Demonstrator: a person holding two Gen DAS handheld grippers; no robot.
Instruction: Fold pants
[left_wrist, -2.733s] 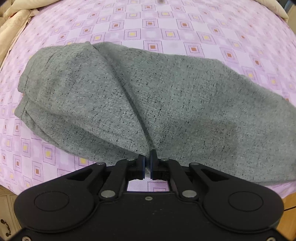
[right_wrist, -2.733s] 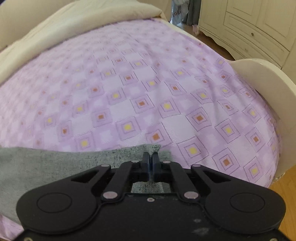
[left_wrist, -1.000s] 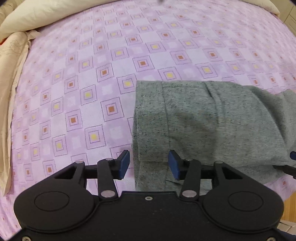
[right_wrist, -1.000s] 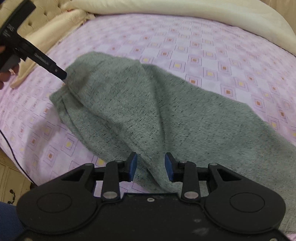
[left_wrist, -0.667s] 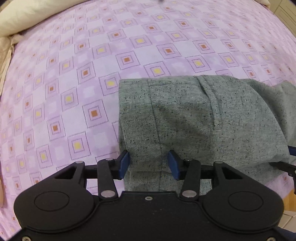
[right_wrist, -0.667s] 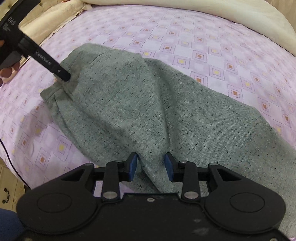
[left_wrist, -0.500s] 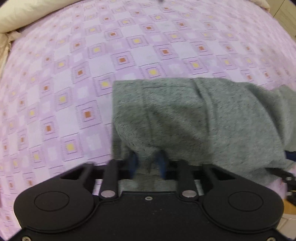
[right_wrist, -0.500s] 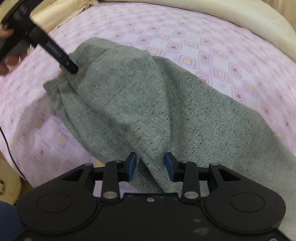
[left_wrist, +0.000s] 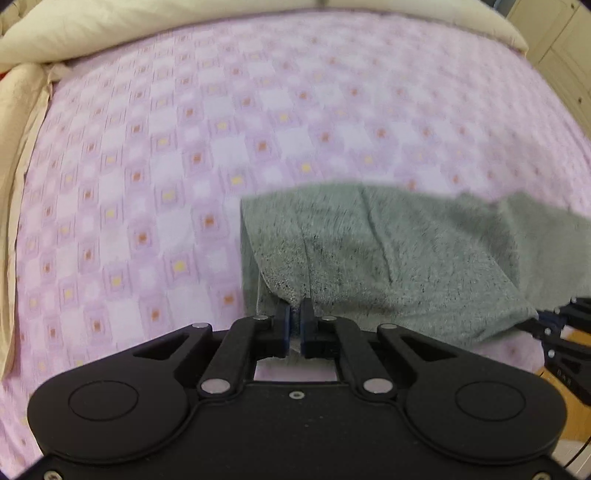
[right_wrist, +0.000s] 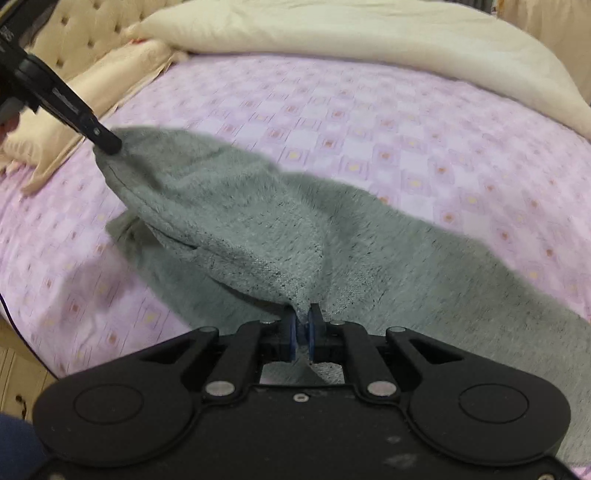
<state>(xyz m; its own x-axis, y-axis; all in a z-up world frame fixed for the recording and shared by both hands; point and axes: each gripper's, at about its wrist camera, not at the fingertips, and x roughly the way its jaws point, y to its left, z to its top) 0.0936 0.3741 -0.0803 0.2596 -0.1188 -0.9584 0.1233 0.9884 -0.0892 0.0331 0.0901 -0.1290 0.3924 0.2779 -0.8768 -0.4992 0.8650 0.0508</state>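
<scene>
One pair of grey pants (right_wrist: 332, 240) is lying on one bed sheet (left_wrist: 147, 166) patterned in purple squares. Two grippers are showing: the left gripper (left_wrist: 294, 317) and the right gripper (right_wrist: 303, 325), each carrying two fingers. One cream duvet (right_wrist: 332, 33) is lying along the far edge, and one cream pillow (right_wrist: 74, 99) is sitting at the side

Bed sheet (left_wrist: 155, 155) open left of and beyond grey pants (left_wrist: 388, 251): free passage there. Cream duvet (right_wrist: 351, 40) heaped along far edge, pillow (right_wrist: 55, 122) near left claw (right_wrist: 107, 144); both block reach. Pants span near edge, stretched between both claws.
</scene>
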